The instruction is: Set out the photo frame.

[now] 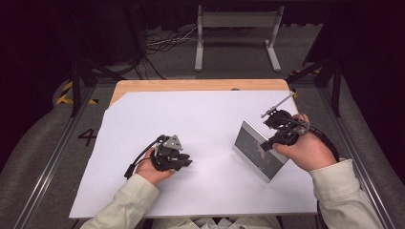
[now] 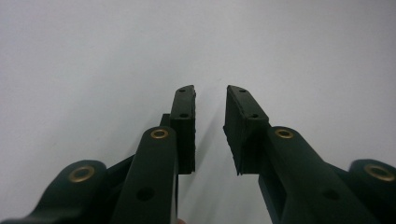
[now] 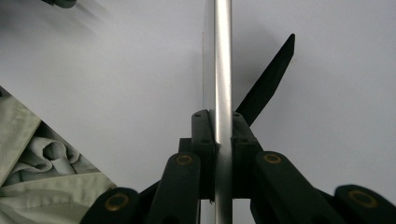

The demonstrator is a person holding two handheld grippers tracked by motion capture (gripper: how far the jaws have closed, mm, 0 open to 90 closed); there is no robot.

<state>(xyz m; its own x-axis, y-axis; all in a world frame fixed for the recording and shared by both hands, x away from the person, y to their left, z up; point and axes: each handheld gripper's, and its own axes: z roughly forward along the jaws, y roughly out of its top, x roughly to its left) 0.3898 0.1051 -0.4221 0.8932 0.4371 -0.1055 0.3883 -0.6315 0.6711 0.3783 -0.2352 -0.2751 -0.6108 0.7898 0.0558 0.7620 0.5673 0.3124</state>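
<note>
Right gripper [image 3: 219, 135] clamping picture frame [image 1: 258, 149], white sheet [image 1: 200, 124], wooden table [image 1: 191, 85]

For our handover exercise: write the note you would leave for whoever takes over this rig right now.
Right hand-held gripper: shut on the edge of the picture frame, a silver-rimmed frame with its black stand leg folded out behind.
Left hand-held gripper: open, holding nothing, low over the white sheet.
Done: frame gripped and held tilted at the right of the sheet.
Left: probably stand the frame on its leg and release; I cannot tell whether it already rests on the sheet.
</note>
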